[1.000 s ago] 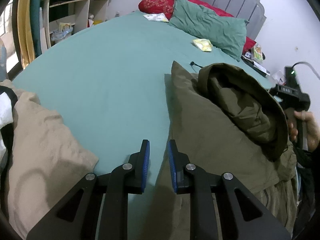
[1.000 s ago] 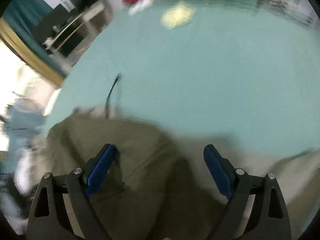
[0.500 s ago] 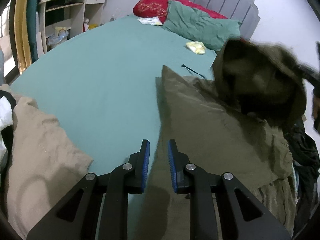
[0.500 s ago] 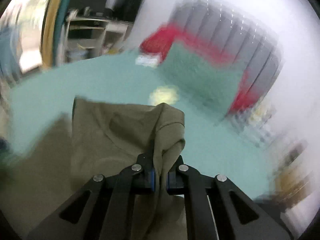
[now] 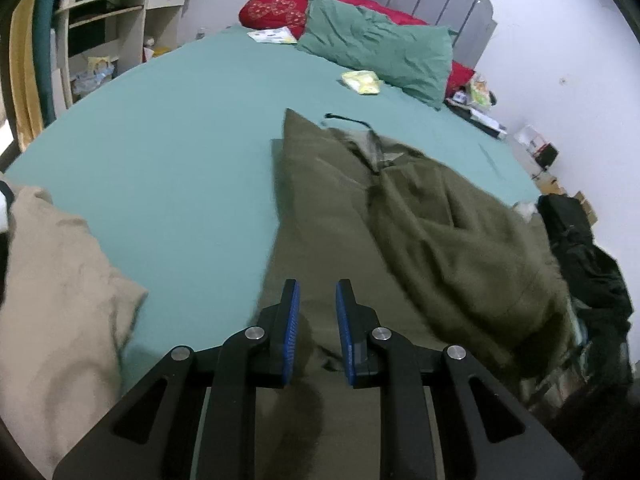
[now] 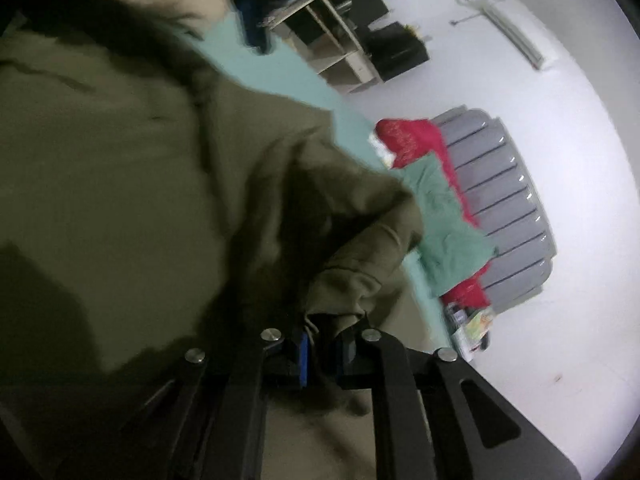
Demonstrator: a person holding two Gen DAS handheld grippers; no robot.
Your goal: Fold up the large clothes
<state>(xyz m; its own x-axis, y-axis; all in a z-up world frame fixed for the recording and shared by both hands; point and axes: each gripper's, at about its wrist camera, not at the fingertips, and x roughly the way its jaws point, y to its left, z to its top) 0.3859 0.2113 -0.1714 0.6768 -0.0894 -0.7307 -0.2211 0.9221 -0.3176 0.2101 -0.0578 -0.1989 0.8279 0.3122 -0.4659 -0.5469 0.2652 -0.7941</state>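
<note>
A large olive jacket [image 5: 420, 216] lies spread on the teal bed sheet [image 5: 180, 152], its far corner pointing toward the pillows. My left gripper [image 5: 317, 286] hovers over the jacket's near edge, its blue pads a narrow gap apart with nothing between them. In the right wrist view the camera is rolled sideways. A bunched fold of the olive jacket [image 6: 160, 184] sits between the pads of my right gripper [image 6: 322, 340], whose jaws are opening slightly while the cloth still hangs from them. The rest of the jacket fills the left of that view.
A beige garment [image 5: 60, 280] lies at the bed's near left. A green pillow [image 5: 380, 48], a red pillow [image 5: 280, 8], a yellow packet [image 5: 362, 80] and a black cable [image 5: 344, 118] are toward the headboard. Dark clothes [image 5: 588, 264] pile at the right edge; shelves [image 5: 108, 28] stand far left.
My right gripper shut on the jacket's hood area, lifted it and swung it; the raised hood now lies spread to the right. My left gripper drifted right, over the jacket's edge.
</note>
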